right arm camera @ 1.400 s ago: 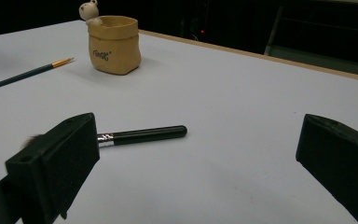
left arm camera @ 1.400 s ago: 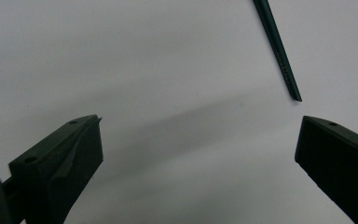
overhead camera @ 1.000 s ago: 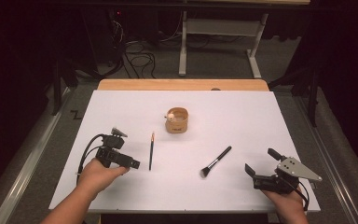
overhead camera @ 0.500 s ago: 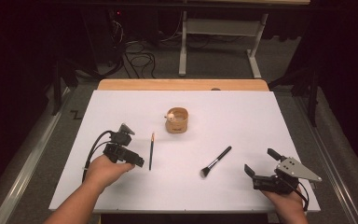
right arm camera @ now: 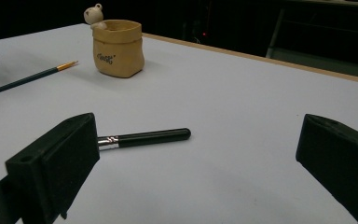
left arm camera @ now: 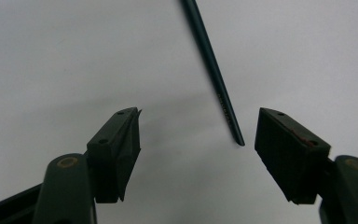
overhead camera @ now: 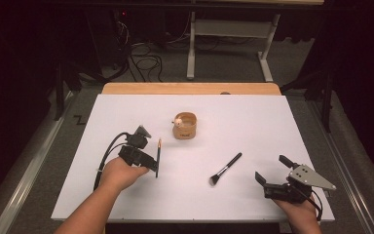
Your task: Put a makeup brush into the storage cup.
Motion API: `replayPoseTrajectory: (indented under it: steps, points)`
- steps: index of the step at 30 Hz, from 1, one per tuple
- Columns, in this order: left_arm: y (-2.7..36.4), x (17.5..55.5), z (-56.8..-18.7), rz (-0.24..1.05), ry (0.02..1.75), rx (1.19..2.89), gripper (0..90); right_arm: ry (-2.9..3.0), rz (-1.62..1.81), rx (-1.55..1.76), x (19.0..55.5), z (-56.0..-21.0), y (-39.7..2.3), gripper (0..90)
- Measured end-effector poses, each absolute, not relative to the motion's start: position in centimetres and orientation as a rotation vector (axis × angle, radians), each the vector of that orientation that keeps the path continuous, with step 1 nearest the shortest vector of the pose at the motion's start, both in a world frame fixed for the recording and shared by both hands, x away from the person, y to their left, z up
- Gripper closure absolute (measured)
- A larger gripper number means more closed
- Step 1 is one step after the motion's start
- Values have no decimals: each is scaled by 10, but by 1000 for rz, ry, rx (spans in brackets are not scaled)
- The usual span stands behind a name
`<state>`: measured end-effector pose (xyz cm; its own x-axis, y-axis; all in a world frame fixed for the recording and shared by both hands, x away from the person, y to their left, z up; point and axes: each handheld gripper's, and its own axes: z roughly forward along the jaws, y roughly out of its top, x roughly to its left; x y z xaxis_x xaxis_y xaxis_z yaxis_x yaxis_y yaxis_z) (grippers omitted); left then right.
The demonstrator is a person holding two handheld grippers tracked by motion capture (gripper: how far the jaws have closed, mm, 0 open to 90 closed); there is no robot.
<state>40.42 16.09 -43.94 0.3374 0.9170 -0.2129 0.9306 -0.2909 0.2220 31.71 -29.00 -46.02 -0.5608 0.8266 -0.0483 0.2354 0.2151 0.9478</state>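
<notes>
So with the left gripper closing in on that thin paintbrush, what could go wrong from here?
1. The left gripper's fingers have just been closing, yet only the end of the thin paintbrush lies between them, near the right finger. A grip there may pinch the very tip, so the brush pivots or slips out.
2. The brush lies flat on the table; the fingers could scrape the surface or roll it away.

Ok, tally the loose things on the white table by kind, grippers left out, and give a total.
Brushes: 2, a thin dark paintbrush by the left gripper and a black makeup brush.
Pots: 1, a tan sack-shaped pot with a small figure on its rim.
Total: 3
</notes>
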Motion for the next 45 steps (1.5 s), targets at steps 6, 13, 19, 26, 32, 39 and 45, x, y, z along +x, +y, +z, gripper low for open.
replayPoseTrajectory:
  steps: [6,13,19,26,32,39,45]
  points:
    - [146,410,-442,-50,1662,2329,311,1927,1355,970,317,-460,-290,2]
    - [135,417,-442,18,1689,2330,304,1934,1357,962,317,-460,-290,2]
    - [135,423,-442,-6,1700,2341,312,1932,1359,959,317,-460,-290,2]
    - [135,427,-444,-16,1755,2302,353,1932,1361,966,316,-460,-289,2]
    - [130,428,-445,30,1744,2327,416,1931,1362,970,316,-460,-289,2]
    - [125,430,-449,22,1771,2327,427,1928,1359,967,316,-460,-289,2]
    - [123,432,-452,16,1797,2322,541,1929,1360,969,316,-460,-289,2]
